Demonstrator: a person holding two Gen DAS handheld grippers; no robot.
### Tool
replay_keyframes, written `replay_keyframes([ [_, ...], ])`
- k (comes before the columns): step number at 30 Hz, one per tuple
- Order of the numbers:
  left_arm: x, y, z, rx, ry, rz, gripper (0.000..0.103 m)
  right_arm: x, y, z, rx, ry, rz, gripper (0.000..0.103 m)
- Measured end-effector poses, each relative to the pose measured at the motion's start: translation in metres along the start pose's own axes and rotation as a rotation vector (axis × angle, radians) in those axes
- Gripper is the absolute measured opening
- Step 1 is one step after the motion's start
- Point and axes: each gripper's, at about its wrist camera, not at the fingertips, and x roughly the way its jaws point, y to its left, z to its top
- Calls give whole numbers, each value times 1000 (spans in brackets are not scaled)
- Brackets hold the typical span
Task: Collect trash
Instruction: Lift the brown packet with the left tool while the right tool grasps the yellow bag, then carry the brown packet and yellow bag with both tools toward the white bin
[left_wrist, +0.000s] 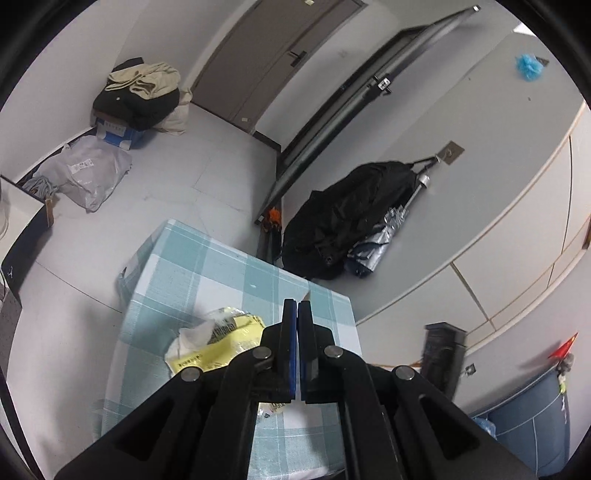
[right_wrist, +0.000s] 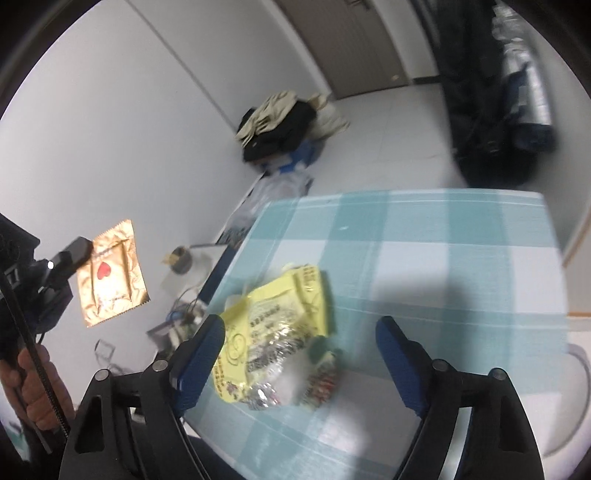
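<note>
Left gripper (right_wrist: 79, 251) is clenching a gold wrapper (right_wrist: 110, 273) off the tabletop's (right_wrist: 461, 236) left edge. Right gripper (right_wrist: 301, 354) is hovering, fingers released, over yellow wrappers (right_wrist: 280, 317) near that edge.

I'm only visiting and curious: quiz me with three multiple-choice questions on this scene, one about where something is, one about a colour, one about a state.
1. Where does the yellow wrapper lie?
A in a sink
B on the checked table
C on a chair

2. What colour is the heart on the gold wrapper?
A blue
B red
C green

3. How do the right gripper's jaws stand?
A open
B shut on a bottle
C shut on nothing

Answers:
1. B, it rests on the checked cloth.
2. B, a red heart shows on the gold foil.
3. A, its blue fingers stand wide apart over the trash.
</note>
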Motion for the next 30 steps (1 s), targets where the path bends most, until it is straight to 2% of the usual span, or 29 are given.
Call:
replay_keyframes([
  [10, -8, 18, 6, -38, -15, 13, 0, 55, 10, 14, -113, 100, 85, 69],
  [13, -9, 18, 7, -36, -17, 15, 0, 69, 17, 15, -175, 141, 99, 69],
  [17, -6, 17, 6, -34, -10, 18, 0, 84, 19, 11, -200, 181, 64, 65],
  [19, -5, 18, 7, -30, -6, 21, 0, 91, 21, 9, -221, 216, 42, 49],
  [21, -3, 19, 6, -32, -5, 29, 0, 95, 25, 5, -274, 227, -8, 44],
  [23, -3, 20, 7, -35, -3, 31, 0, 94, 28, 3, -296, 227, -15, 36],
  [25, -1, 20, 7, -36, 2, 34, 0, 91, 29, 2, -299, 222, -23, 15],
  [26, 0, 19, 6, -34, 4, 37, 0, 89, 28, 3, -296, 219, -27, 11],
  [30, 0, 16, 4, -26, 2, 49, 0, 76, 22, 4, -271, 197, -40, 3],
])
